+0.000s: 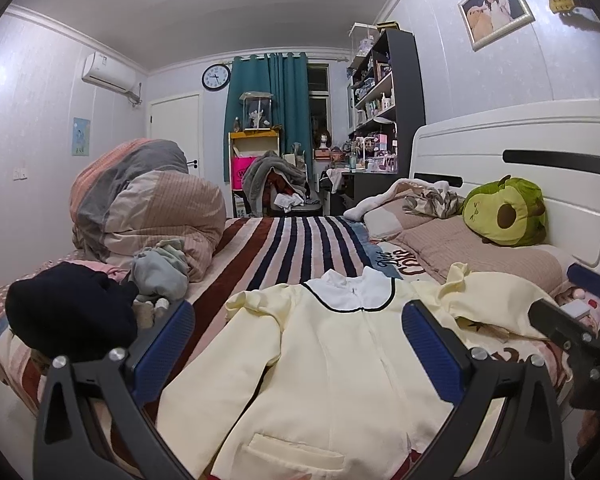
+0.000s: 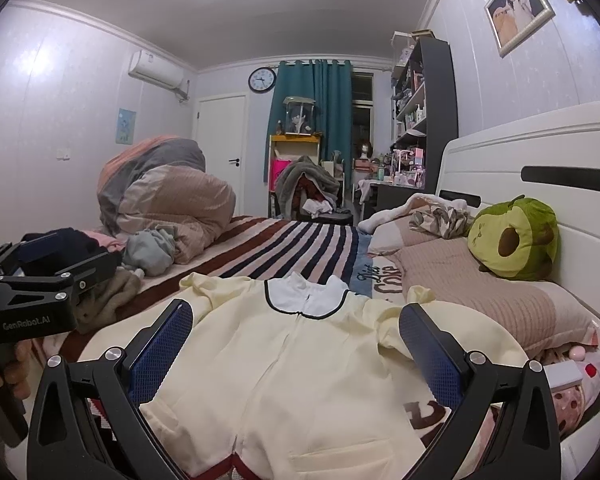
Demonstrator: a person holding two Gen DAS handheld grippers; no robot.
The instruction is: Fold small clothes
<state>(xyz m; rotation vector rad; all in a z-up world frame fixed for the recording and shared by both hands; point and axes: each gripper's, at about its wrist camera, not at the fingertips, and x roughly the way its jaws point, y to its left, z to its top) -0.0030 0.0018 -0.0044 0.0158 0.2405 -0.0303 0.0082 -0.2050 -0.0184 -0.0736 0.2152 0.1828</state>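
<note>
A pale yellow child's jacket (image 1: pixel 324 364) with a white, black-trimmed collar (image 1: pixel 350 290) lies flat, front up, on the striped bed cover. It also shows in the right wrist view (image 2: pixel 300 380). Its sleeves spread to both sides. My left gripper (image 1: pixel 298 340) is open and empty, hovering over the jacket's lower body, with blue pads either side of it. My right gripper (image 2: pixel 296 344) is open and empty over the jacket's chest. The left gripper's body shows at the left of the right wrist view (image 2: pixel 40 292); the right one shows at the right edge of the left wrist view (image 1: pixel 572 332).
A rolled duvet (image 1: pixel 140 204) lies at the far left of the bed. A dark garment (image 1: pixel 72 316) and a grey-green garment (image 1: pixel 160 272) lie to the jacket's left. Pillows (image 1: pixel 480 248) and an avocado plush (image 1: pixel 504 212) lie by the white headboard (image 1: pixel 520 152).
</note>
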